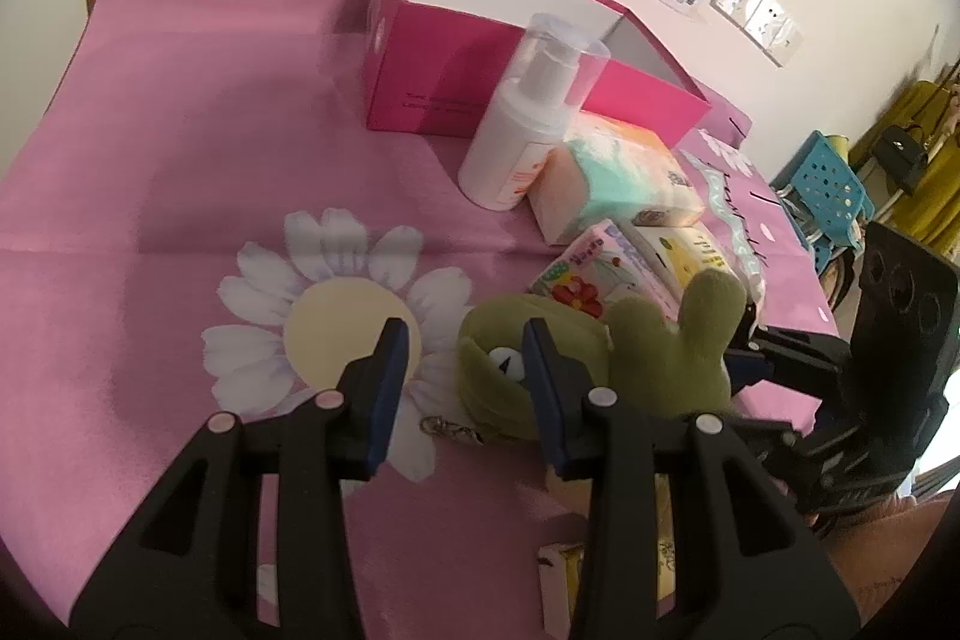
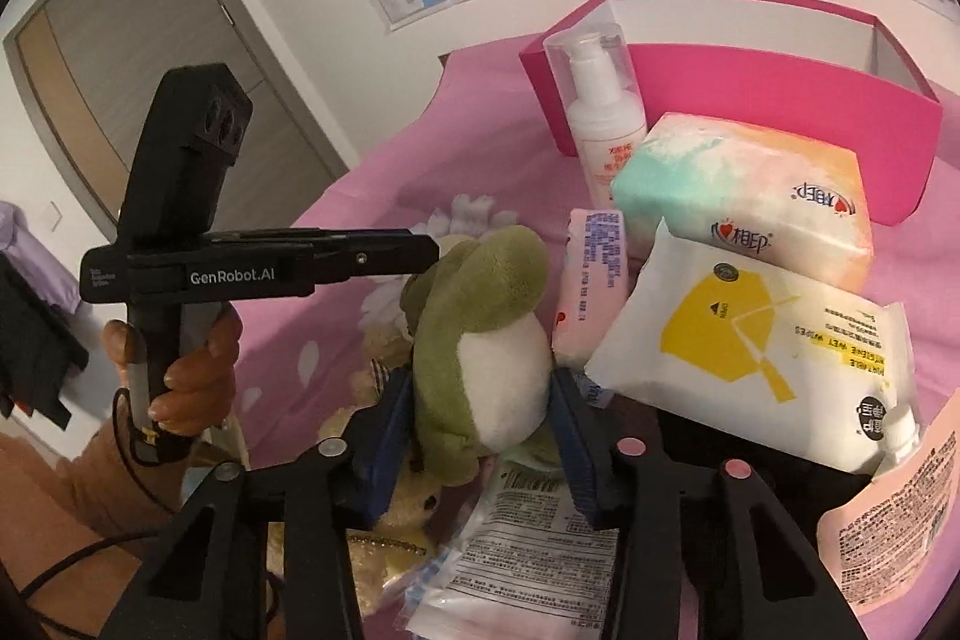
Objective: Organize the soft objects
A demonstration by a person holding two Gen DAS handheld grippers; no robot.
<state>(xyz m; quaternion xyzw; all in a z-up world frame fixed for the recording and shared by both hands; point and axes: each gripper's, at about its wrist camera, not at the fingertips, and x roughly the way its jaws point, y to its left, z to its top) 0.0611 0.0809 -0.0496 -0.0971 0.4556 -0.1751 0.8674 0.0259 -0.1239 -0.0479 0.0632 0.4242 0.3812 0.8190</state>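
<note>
A green plush frog [image 2: 480, 340] with a white belly stands between the two fingers of my right gripper [image 2: 480, 400], whose blue pads press on both its sides. From the left wrist view the same green plush [image 1: 648, 340] lies on the pink daisy cloth [image 1: 180, 160], with the right gripper [image 1: 744, 340] reaching in from the right. My left gripper [image 1: 465, 358] hovers open just left of the plush, nothing between its pads. In the right wrist view the left gripper [image 2: 429, 250] shows side-on, held by a hand.
An open magenta box [image 1: 432, 58] stands at the back, a white pump bottle [image 1: 516, 130] in front of it. A pastel tissue pack [image 2: 744, 196], a wet-wipes pack [image 2: 750, 340], a pink packet [image 2: 594, 280] and a yellow plush [image 2: 414, 502] crowd around the frog.
</note>
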